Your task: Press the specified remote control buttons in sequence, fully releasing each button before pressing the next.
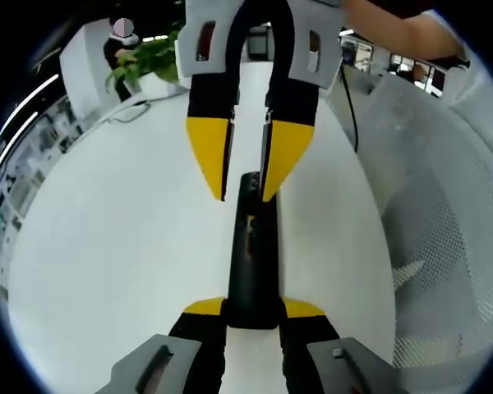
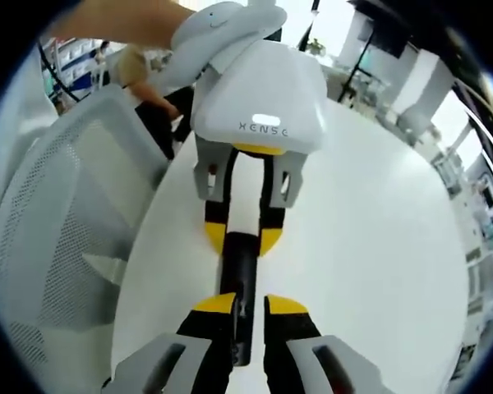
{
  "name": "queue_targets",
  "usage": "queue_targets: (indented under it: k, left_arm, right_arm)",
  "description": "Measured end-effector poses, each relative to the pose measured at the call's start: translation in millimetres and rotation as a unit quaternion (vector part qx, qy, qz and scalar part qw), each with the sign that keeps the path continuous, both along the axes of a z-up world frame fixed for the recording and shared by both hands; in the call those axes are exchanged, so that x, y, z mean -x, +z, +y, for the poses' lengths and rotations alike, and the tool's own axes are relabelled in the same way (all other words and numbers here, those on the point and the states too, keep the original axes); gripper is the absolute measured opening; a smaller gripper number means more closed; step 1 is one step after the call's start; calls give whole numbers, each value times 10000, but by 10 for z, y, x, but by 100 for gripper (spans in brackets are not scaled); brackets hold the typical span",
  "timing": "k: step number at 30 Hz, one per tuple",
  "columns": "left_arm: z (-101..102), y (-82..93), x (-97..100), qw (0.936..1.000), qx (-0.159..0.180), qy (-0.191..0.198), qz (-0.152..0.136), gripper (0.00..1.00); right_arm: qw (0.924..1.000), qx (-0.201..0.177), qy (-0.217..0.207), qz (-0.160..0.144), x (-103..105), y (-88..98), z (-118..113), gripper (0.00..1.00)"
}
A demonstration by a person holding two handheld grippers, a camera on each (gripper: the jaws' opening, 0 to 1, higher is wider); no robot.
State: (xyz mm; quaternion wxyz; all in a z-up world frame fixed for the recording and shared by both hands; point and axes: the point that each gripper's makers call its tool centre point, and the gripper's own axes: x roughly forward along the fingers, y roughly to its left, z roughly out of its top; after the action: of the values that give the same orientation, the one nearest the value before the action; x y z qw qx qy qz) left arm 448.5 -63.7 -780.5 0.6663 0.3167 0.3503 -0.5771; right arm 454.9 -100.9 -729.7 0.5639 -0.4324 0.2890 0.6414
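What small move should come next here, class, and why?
Probably lower the right gripper a little onto the remote. In the left gripper view its nearly closed yellow tips hang at the remote's far end, while the left gripper clamps the near end, steadying it on the table.

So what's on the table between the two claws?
The black remote lies there, reaching from the left claw to the right claw on the white table, seen in the left gripper view.

An open office: white table (image 1: 107,246), mesh chair (image 2: 57,222), potted plant (image 1: 148,57).
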Motion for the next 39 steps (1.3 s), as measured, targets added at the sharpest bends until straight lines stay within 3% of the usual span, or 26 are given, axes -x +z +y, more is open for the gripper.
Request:
queue_targets:
  k: [22,39]
  left_arm:
    - [-9,-5,-7,10000,37,-4,-9,23]
    - [-14,-5,-5,10000,32,-8,-20,23]
  right_arm:
    - [9990,-227,-306,244,-17,-42,-201,20]
    - [9979,-329,-512,240,-58,-100,-375,24]
